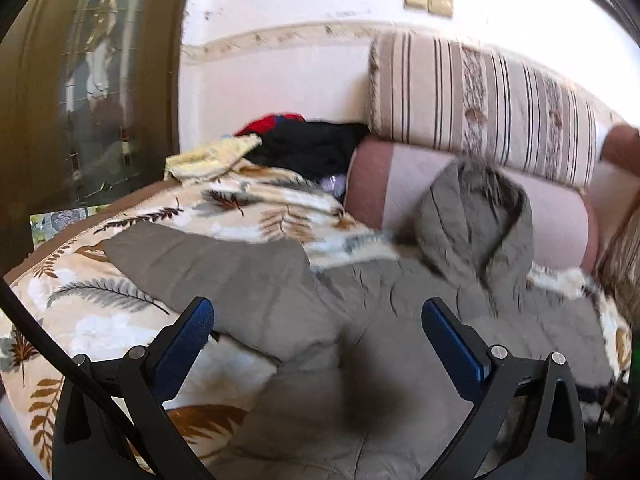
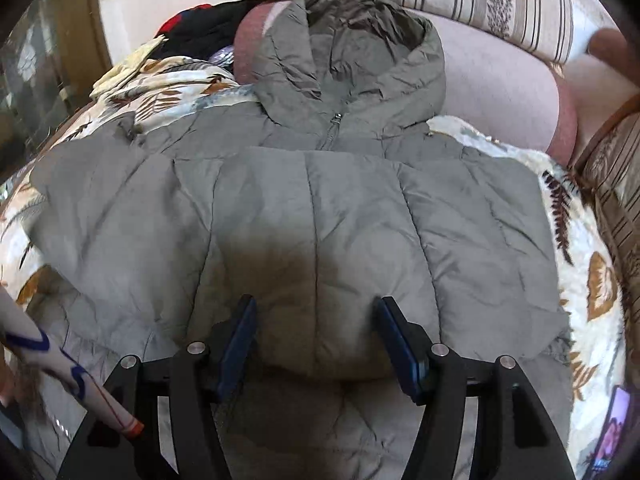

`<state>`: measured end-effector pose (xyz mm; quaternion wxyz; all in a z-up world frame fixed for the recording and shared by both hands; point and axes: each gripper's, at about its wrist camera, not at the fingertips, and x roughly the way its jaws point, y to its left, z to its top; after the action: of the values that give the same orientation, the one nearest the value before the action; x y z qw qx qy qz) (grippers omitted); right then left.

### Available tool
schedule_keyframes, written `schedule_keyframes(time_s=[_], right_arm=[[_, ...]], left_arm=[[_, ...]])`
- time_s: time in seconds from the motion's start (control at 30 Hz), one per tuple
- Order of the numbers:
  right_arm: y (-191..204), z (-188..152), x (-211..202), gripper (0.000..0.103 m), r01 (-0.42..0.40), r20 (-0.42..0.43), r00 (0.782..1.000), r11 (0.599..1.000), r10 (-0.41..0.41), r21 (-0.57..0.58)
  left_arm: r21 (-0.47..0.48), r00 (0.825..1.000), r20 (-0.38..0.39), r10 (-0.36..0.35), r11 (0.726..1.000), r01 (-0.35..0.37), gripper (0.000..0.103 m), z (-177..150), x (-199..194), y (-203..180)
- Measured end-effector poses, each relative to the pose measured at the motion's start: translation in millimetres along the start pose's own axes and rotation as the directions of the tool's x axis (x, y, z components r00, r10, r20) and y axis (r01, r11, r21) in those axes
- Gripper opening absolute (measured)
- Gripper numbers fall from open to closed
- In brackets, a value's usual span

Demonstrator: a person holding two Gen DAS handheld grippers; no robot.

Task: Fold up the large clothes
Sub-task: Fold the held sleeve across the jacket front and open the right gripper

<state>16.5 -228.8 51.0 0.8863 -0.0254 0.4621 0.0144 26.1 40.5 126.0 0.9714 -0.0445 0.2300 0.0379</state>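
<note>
A grey-green padded hooded jacket (image 2: 320, 208) lies front up on a leaf-patterned blanket (image 2: 592, 264), its hood (image 2: 352, 48) resting against a pink bolster (image 2: 500, 92). One sleeve is folded across the chest. My right gripper (image 2: 316, 308) is open just above the jacket's lower middle, holding nothing. In the left wrist view the jacket (image 1: 320, 320) spreads below, its left sleeve (image 1: 192, 256) stretched out over the blanket (image 1: 80, 320). My left gripper (image 1: 318, 312) is open above that sleeve's shoulder area, empty. That view is motion-blurred.
A striped cushion (image 1: 480, 100) stands behind the bolster (image 1: 560, 220). A pile of black, red and yellow clothes (image 1: 304, 144) lies at the back left. A wooden glazed door (image 1: 80, 100) stands on the left. A phone (image 2: 612, 436) lies at the blanket's right edge.
</note>
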Motion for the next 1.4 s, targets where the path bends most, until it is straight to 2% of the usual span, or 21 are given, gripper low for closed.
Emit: schedule_keyframes(time_s=[0.1, 0.27, 0.4, 0.53, 0.67, 0.87, 1.07, 1.3, 1.4], right_arm=[[3, -10, -13, 0.068, 0.023, 0.010, 1.000, 0.999, -0.022, -0.033], [-6, -30, -27, 0.071, 0.073, 0.008, 0.997, 0.997, -0.073, -0.016], [-25, -46, -25, 0.072, 0.103, -0.018, 0.995, 0.994, -0.103, 0.031], [-37, -50, -17, 0.072, 0.088, -0.043, 0.995, 0.994, -0.086, 0.058], [-39, -53, -11, 0.072, 0.073, -0.056, 0.996, 0.996, -0.071, 0.053], [-39, -53, -17, 0.072, 0.064, -0.043, 0.997, 0.997, -0.062, 0.051], [-33, -53, -23, 0.076, 0.093, -0.021, 0.996, 0.995, -0.092, 0.033], [-30, -57, -14, 0.078, 0.097, -0.048, 0.994, 0.995, -0.096, 0.009], [-28, -58, -13, 0.080, 0.107, -0.050, 0.993, 0.994, -0.107, -0.003]], left_arm=[[0.011, 0.999, -0.029, -0.036, 0.999, 0.037, 0.103, -2, 4, -4], [0.091, 0.982, -0.169, -0.083, 0.991, 0.099, 0.103, -22, 26, -26], [0.133, 0.967, -0.245, -0.070, 0.986, 0.105, 0.103, -41, 42, -38], [0.175, 0.946, -0.324, -0.026, 0.981, 0.088, 0.103, -59, 61, -47], [0.171, 0.931, -0.364, -0.017, 0.982, 0.084, 0.103, -66, 71, -47], [0.158, 0.929, -0.368, -0.028, 0.983, 0.093, 0.103, -64, 70, -46], [0.115, 0.947, -0.320, -0.037, 0.990, 0.077, 0.103, -39, 64, -27], [0.042, 0.965, -0.262, 0.032, 0.999, -0.021, 0.103, -8, 68, 21], [0.016, 0.966, -0.251, 0.062, 0.998, -0.060, 0.103, 0, 72, 40]])
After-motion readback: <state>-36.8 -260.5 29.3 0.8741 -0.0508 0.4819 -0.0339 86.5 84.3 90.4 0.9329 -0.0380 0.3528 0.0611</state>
